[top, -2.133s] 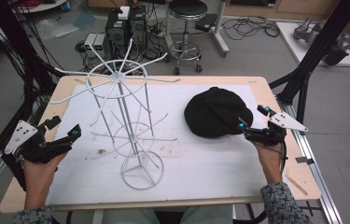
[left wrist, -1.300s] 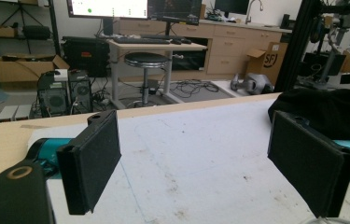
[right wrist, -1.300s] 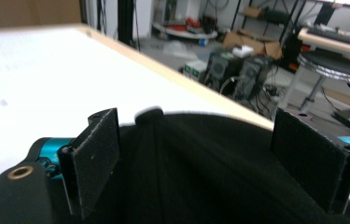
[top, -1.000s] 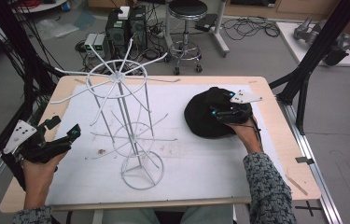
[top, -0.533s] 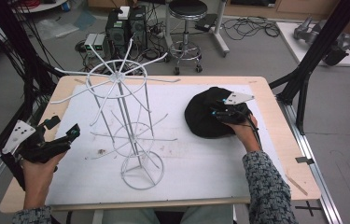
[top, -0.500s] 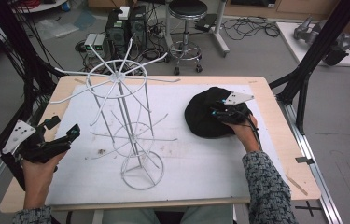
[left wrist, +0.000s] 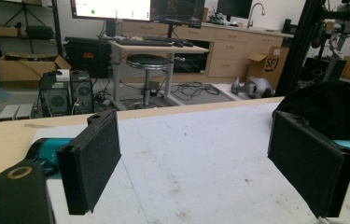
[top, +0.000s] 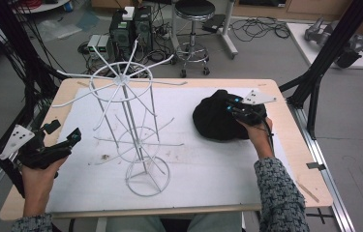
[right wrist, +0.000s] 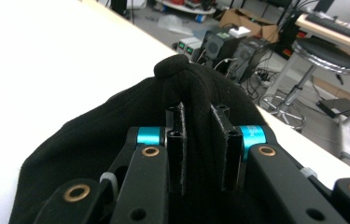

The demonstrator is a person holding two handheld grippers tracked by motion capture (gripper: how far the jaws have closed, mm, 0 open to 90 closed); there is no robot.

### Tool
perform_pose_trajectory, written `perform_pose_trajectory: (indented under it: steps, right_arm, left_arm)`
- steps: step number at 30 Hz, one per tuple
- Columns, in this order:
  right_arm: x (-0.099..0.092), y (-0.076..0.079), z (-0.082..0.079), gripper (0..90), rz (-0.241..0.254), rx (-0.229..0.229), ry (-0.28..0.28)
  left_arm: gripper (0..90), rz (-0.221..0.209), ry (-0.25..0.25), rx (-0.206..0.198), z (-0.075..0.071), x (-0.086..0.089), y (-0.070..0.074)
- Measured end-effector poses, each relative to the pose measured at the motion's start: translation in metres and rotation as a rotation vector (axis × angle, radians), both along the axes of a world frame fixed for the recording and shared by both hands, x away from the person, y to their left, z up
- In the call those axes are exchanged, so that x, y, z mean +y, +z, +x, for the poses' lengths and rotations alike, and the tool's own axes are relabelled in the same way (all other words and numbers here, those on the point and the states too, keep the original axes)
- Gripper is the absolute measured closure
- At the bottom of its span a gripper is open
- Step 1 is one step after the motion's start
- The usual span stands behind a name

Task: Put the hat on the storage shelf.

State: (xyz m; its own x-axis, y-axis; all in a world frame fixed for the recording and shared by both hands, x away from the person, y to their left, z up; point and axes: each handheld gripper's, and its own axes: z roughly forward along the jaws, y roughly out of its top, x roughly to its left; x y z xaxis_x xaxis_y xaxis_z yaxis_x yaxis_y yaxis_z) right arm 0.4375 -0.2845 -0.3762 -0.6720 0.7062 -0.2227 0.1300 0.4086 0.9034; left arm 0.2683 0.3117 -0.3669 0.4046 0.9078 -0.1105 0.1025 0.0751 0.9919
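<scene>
Here, right tool (top: 231, 107) pressed down on the black cap (top: 215, 121) at the right half of the tabletop (top: 285, 145), jaws just closed in and now pinching a raised fold of the dark fabric. Seen in the right gripper view as a ridge of cloth standing up between the two black pads (right wrist: 177, 140), with the rest of the black cap (right wrist: 93, 140) spreading out below and to the left over the white mat. Right hand (top: 256, 133) coming in from the lower right, patterned sleeve (top: 278, 193) behind it, grey three-cornered plate (top: 257, 98) pointing toward the far right edge. Left tool (top: 65, 140) held low near the left edge of the tabletop, well apart from the cap, jaws spread wide with nothing between them; in the left gripper view, two broad black pads (left wrist: 93, 163) standing far apart over bare white mat (left wrist: 196, 158), cap visible as a dark mass at the right edge beyond the far pad. White wire rack (top: 130, 130) upright between the two tools, round base resting on the mat, thin arms radiating from its top ring. Cap lying flat, right of the rack and clear of it. Beyond the tabletop, stool (top: 194, 9) and computer boxes (top: 128, 29) on the floor.
</scene>
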Motion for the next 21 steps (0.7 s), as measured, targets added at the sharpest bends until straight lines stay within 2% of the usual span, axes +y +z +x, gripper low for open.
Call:
perform_pose_trajectory:
  steps: [2,3,5,8,9,11,13,17,19,20,21]
  right_arm:
    - [-0.005,0.004,-0.003,79.0,0.022,-0.004,-0.017]
    - [-0.008,0.007,-0.004,79.3,0.026,-0.023,-0.028]
    - [-0.011,0.013,-0.008,79.8,0.056,-0.020,-0.049]
    - [-0.017,0.024,-0.012,80.0,0.097,-0.058,-0.067]
    - [-0.018,0.027,-0.013,80.0,0.108,-0.057,-0.069]
    - [-0.020,0.038,-0.016,80.1,0.125,-0.087,-0.077]
    - [-0.022,0.050,-0.019,80.1,0.141,-0.099,-0.075]
    - [-0.024,0.074,-0.023,80.0,0.152,-0.156,-0.076]
    - [-0.023,0.080,-0.025,80.0,0.160,-0.153,-0.078]
    - [-0.023,0.091,-0.026,80.0,0.162,-0.184,-0.077]
    - [-0.023,0.095,-0.027,80.0,0.167,-0.186,-0.082]
  left_arm:
    - [17.1,-0.001,-0.001,0.001,0.000,0.000,0.000]
    - [17.0,-0.001,0.000,-0.001,-0.001,0.000,0.001]
    - [17.0,-0.003,0.003,-0.002,-0.001,0.000,0.001]
    - [17.1,-0.003,0.003,-0.003,-0.001,0.000,0.001]
    - [17.1,-0.004,0.005,-0.002,-0.001,0.000,0.001]
    - [17.1,-0.005,0.005,-0.003,-0.001,0.000,0.001]
    - [17.1,-0.004,0.004,-0.004,-0.001,0.001,0.001]
    - [17.1,-0.008,0.004,-0.006,-0.001,0.001,0.002]
    - [17.1,-0.007,0.005,-0.006,-0.002,0.002,0.002]
    - [17.1,-0.009,0.006,-0.007,-0.002,0.002,0.002]
    - [17.1,-0.010,0.006,-0.007,-0.002,0.002,0.002]
